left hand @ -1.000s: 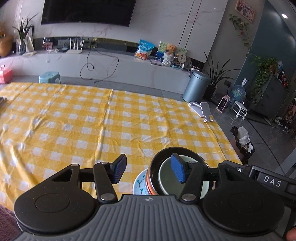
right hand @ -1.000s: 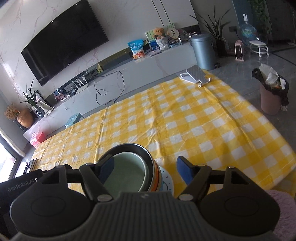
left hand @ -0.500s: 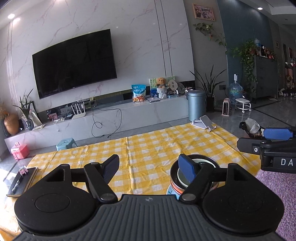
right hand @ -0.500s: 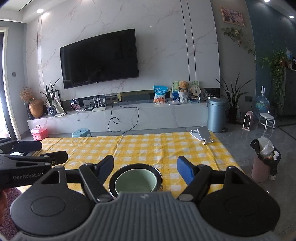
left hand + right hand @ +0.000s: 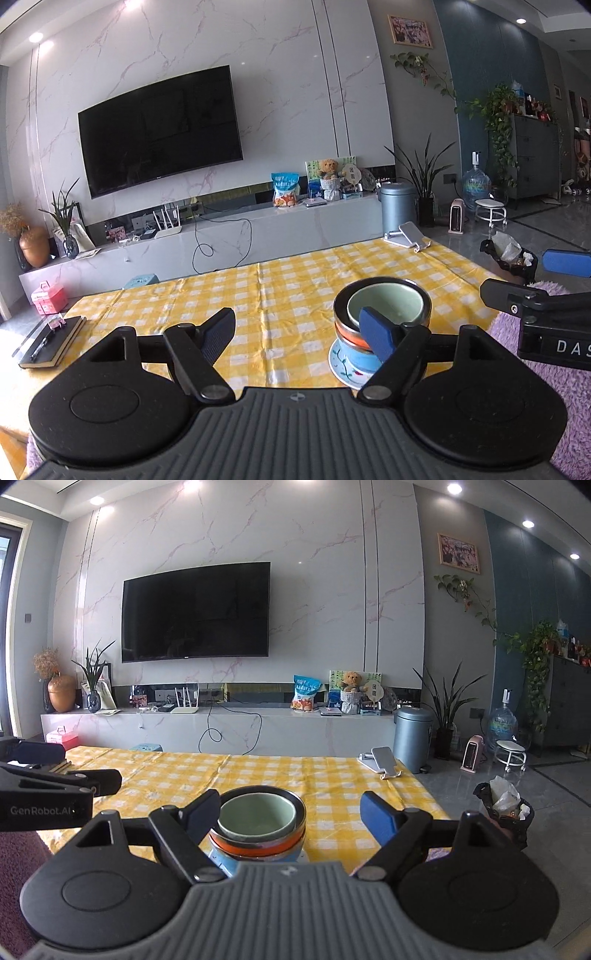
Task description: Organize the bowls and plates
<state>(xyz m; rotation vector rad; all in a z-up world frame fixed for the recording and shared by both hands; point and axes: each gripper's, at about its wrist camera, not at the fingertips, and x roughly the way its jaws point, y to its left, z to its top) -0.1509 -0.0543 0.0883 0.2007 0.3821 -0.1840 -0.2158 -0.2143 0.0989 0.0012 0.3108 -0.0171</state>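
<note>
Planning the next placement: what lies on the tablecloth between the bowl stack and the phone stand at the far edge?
Nothing: in the right wrist view only bare yellow checked tablecloth runs from the bowl stack to the phone stand.

The left gripper (image 5: 299, 332) has a ribbed grey housing in front, flanked by two round matte-black discs with a raised circle in each. Black angled arms, pinned by silver screws, carry its fingers (image 5: 376, 332), faced with blue pads. The right gripper (image 5: 291, 812) is built the same: grey ribbed body, black discs, blue-padded fingers (image 5: 376, 821). Seen side-on, one black body reads "GenRobot.AI" in white, the other "DAS", probably cut off by the frame edge.
</note>
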